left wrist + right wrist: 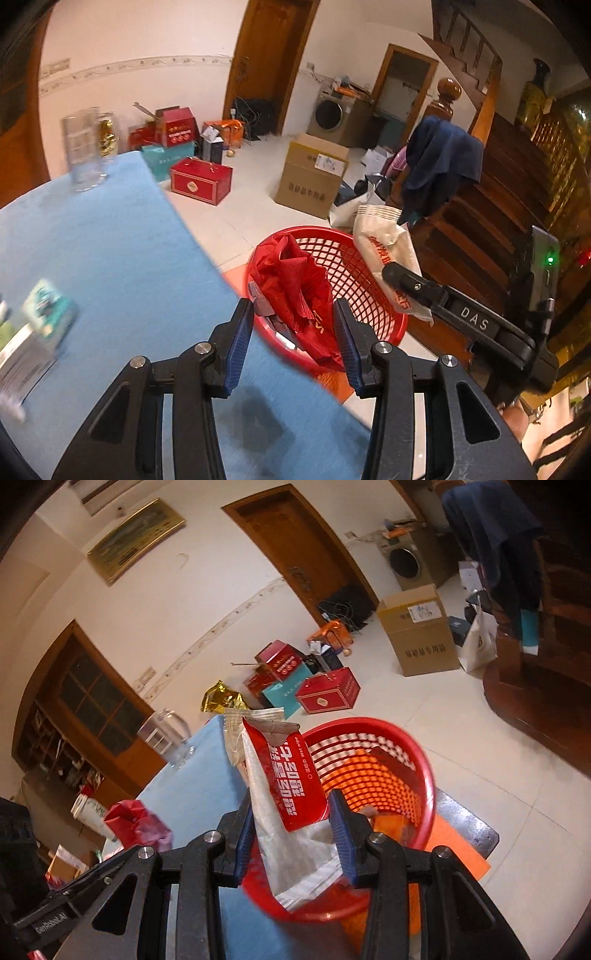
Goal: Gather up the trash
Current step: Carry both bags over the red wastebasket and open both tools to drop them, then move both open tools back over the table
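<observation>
blue table point(110, 240) edge meets red basket point(373, 280); right gripper point(291, 825) clamps wet-wipe packet point(295, 775); left gripper point(293, 325) spread, empty

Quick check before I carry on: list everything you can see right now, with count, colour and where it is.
Basket: one, red mesh, on the floor beside the table.
Red bag: one, crumpled, inside the basket.
Wet wipe packet: one, red and white, between the right claw's fingers above the basket.
Table: one, blue cover.
Pitcher: one, clear, at the table's far end.
Small box: one, teal, blurred, on the table.
Cardboard box: one, brown, on the floor.
Gift boxes: several, mostly red, by the wall.
Washing machine: one, grey.
Left claw: open, empty.
Right claw: shut on the packet.
</observation>
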Motion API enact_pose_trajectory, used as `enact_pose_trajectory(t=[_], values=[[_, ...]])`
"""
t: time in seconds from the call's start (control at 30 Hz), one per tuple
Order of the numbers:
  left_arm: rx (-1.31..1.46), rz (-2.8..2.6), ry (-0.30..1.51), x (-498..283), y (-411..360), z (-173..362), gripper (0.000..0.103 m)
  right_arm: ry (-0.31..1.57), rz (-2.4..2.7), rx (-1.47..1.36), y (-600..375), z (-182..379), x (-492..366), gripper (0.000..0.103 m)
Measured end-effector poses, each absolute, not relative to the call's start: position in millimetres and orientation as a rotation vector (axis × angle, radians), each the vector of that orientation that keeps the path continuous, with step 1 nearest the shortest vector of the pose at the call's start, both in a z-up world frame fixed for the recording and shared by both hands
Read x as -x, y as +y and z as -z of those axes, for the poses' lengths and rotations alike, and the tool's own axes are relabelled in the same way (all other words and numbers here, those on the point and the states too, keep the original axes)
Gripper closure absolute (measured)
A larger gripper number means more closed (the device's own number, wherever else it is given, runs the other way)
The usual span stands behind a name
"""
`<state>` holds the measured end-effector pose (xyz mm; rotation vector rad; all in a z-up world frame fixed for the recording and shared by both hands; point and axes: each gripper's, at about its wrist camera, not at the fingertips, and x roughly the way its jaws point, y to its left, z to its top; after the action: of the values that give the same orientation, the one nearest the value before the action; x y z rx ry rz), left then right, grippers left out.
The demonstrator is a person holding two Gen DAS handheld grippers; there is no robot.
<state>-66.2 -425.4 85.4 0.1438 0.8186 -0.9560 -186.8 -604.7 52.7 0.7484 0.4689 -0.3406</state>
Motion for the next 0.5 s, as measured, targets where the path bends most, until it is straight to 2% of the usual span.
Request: enact_pose_trajectory(t=[0.03, 0.07, 0.1, 0.17, 0.2, 0.5], values=[[-0.147, 0.956, 0.820, 70, -433, -83, 0.058, 0.477, 0.351, -0.751, -611, -50, 183, 0.060], [-0.149, 0.959, 0.821, 68, -442, -80, 0.051, 0.480, 0.357, -0.755, -615, -48, 182, 0.059], [-0.147, 0.966, 0.817, 66, -450, -77, 0.039, 0.485, 0.360, -0.759, -619, -46, 180, 0.054], [-0.145, 0.956, 0.808, 65, -454, -76, 0.028, 0.487, 0.365, -0.763, -623, -44, 177, 0.044], [-0.140, 0.959, 0.810, 65, -454, -75, 0.028, 0.483, 0.371, -0.761, -623, -44, 176, 0.040], [-0.086, 0.931, 0.830, 70, -407, -78, 0.028, 0.444, 0.330, -0.738, -599, -53, 190, 0.039]])
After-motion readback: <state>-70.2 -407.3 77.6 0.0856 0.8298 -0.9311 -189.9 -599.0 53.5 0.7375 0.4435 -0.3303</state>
